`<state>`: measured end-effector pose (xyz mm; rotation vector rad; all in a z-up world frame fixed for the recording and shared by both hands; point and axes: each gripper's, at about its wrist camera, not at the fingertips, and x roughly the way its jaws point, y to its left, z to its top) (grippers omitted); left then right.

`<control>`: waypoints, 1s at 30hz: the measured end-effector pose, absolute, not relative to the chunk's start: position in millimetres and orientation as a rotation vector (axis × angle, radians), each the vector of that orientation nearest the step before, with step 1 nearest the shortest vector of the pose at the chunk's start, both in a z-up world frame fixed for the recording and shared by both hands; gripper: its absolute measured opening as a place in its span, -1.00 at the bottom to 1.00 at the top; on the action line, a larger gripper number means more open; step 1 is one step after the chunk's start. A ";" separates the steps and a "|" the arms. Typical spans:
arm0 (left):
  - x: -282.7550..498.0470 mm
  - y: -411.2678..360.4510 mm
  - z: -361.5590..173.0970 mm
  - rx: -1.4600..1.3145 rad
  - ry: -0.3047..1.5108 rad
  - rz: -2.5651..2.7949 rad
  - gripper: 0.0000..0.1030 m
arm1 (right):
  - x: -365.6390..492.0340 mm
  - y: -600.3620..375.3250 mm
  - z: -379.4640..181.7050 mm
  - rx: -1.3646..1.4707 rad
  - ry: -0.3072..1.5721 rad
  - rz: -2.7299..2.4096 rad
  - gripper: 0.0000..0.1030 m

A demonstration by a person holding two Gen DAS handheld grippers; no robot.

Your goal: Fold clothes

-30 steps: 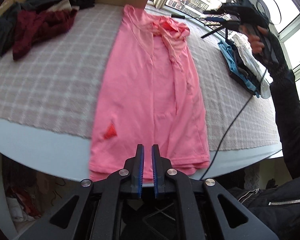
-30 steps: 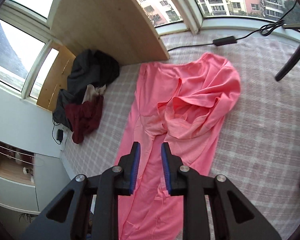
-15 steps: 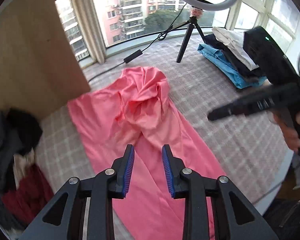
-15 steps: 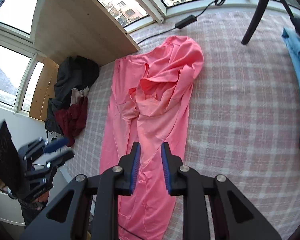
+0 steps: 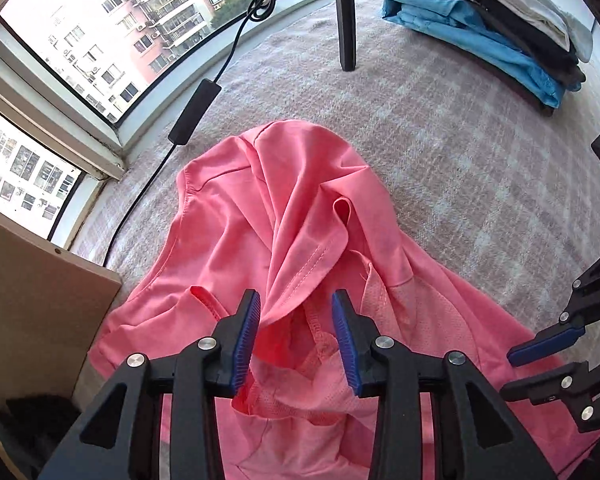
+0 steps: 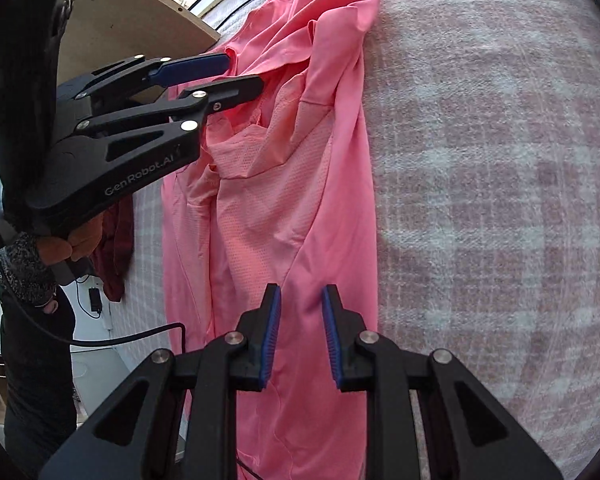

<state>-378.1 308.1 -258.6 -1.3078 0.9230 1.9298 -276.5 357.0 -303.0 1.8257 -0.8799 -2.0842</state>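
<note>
**Operator:** Since the earlier frame, what has changed in the left wrist view?

**Inspector:** Then the left gripper (image 5: 296, 340) stood off the bed edge at the hem; now it is over the bunched collar end of the pink shirt (image 5: 284, 216), close to the fabric. Its jaws have just been closing a little but stand apart, and a loose hemmed flap (image 5: 300, 276) lies between the pads with nothing clamped. Taking the shirt as landmark: the window (image 5: 100, 40) and black cable (image 5: 196, 112) lie beyond its collar end, the folded stack (image 5: 500, 28) well apart to its right, and the right gripper's fingers (image 5: 540, 346) just off its right edge.

**Operator:** And the right wrist view?

**Inspector:** The right gripper (image 6: 298, 336) has come down toward the shirt's (image 6: 284, 208) mid-body, near the right edge. Jaws slightly apart, fabric below them, none pinched. The shirt's long axis runs straight away from these jaws toward the collar end, where the left gripper (image 6: 236, 74) sits, so the left is nearer the crumpled part.

**Operator:** Condition of the garment?

**Inspector:** Lying on the checked bed cover (image 6: 480, 160); lower body flat, upper part heaped, sleeve turned over, mesh lining (image 6: 268, 184) exposed. Judgement: the heap needs spreading before any fold.
</note>
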 end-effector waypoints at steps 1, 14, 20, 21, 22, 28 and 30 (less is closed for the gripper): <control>-380.8 307.9 -261.5 -1.325 0.923 1.922 -0.68 | -279.0 357.9 -305.8 1.840 -0.869 -2.081 -0.58; -432.4 244.0 -235.8 -1.429 0.461 2.014 -0.86 | -285.2 349.6 -309.2 1.901 -0.693 -2.040 -0.86; -395.4 240.4 -223.0 -1.351 0.420 1.916 -0.67 | -338.2 363.0 -244.8 1.748 -0.331 -2.293 -0.76; -388.7 241.0 -226.6 -1.346 0.418 1.882 -0.66 | -353.0 362.3 -238.9 1.732 -0.261 -2.306 -0.74; -381.1 245.6 -230.5 -1.340 0.432 1.854 -0.63 | -366.5 359.5 -237.5 1.733 -0.185 -2.312 -0.72; -356.1 268.4 -250.9 -1.342 0.488 1.774 -0.62 | -417.2 343.2 -249.3 1.774 0.086 -2.214 -0.72; -356.5 272.4 -252.4 -1.339 0.458 1.772 -0.62 | -424.6 334.4 -251.3 1.775 0.136 -2.189 -0.62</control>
